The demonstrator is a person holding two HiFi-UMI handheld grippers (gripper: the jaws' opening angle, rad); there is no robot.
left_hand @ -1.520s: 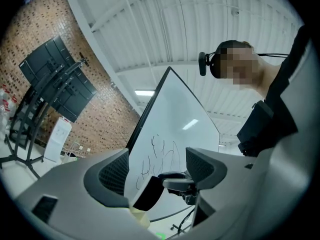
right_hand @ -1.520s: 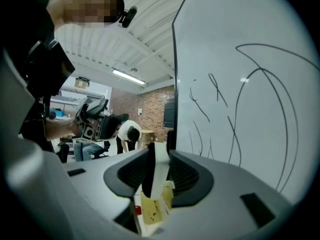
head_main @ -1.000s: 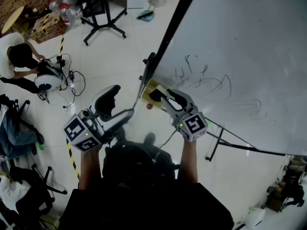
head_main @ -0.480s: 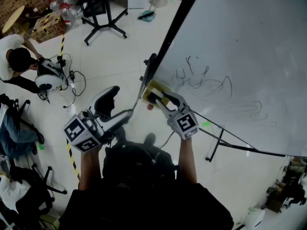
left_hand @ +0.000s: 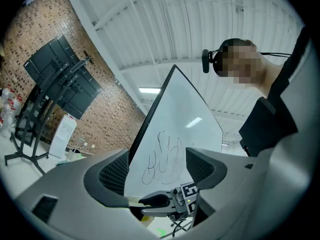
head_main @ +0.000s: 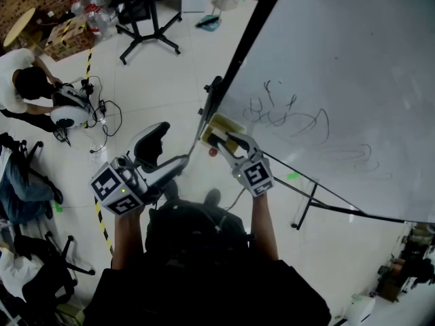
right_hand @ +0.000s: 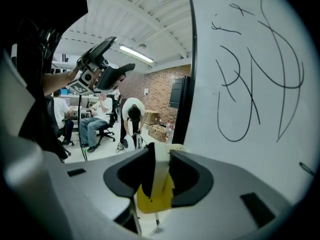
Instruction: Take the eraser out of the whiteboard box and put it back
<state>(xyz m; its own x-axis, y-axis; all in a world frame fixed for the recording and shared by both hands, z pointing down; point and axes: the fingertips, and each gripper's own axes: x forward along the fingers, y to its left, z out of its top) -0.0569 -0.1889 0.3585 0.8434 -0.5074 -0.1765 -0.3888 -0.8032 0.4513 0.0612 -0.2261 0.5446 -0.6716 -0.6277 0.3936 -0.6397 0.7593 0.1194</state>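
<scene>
A whiteboard (head_main: 353,80) with black scribbles stands tilted on its stand. A yellow box (head_main: 219,124) hangs at its lower left corner. My right gripper (head_main: 221,141) has its tips at the box mouth. In the right gripper view my right gripper (right_hand: 159,176) is shut on a pale, flat eraser (right_hand: 160,166), which stands on edge above the yellow box (right_hand: 152,200). In the head view the jaws hide the eraser. My left gripper (head_main: 172,147) is open and empty, held left of the board's edge. In the left gripper view, my left gripper (left_hand: 155,171) frames the whiteboard (left_hand: 175,129).
A black stand (head_main: 144,26) stands on the floor beyond the board. A person (head_main: 24,80) crouches over a white device (head_main: 66,107) at the left. Yellow-black tape (head_main: 102,223) runs along the floor. The board's stand legs (head_main: 326,202) reach out to the right.
My right gripper has sunk and moved left toward the yellow box, with the eraser still in it. The left gripper has stayed where it was.
</scene>
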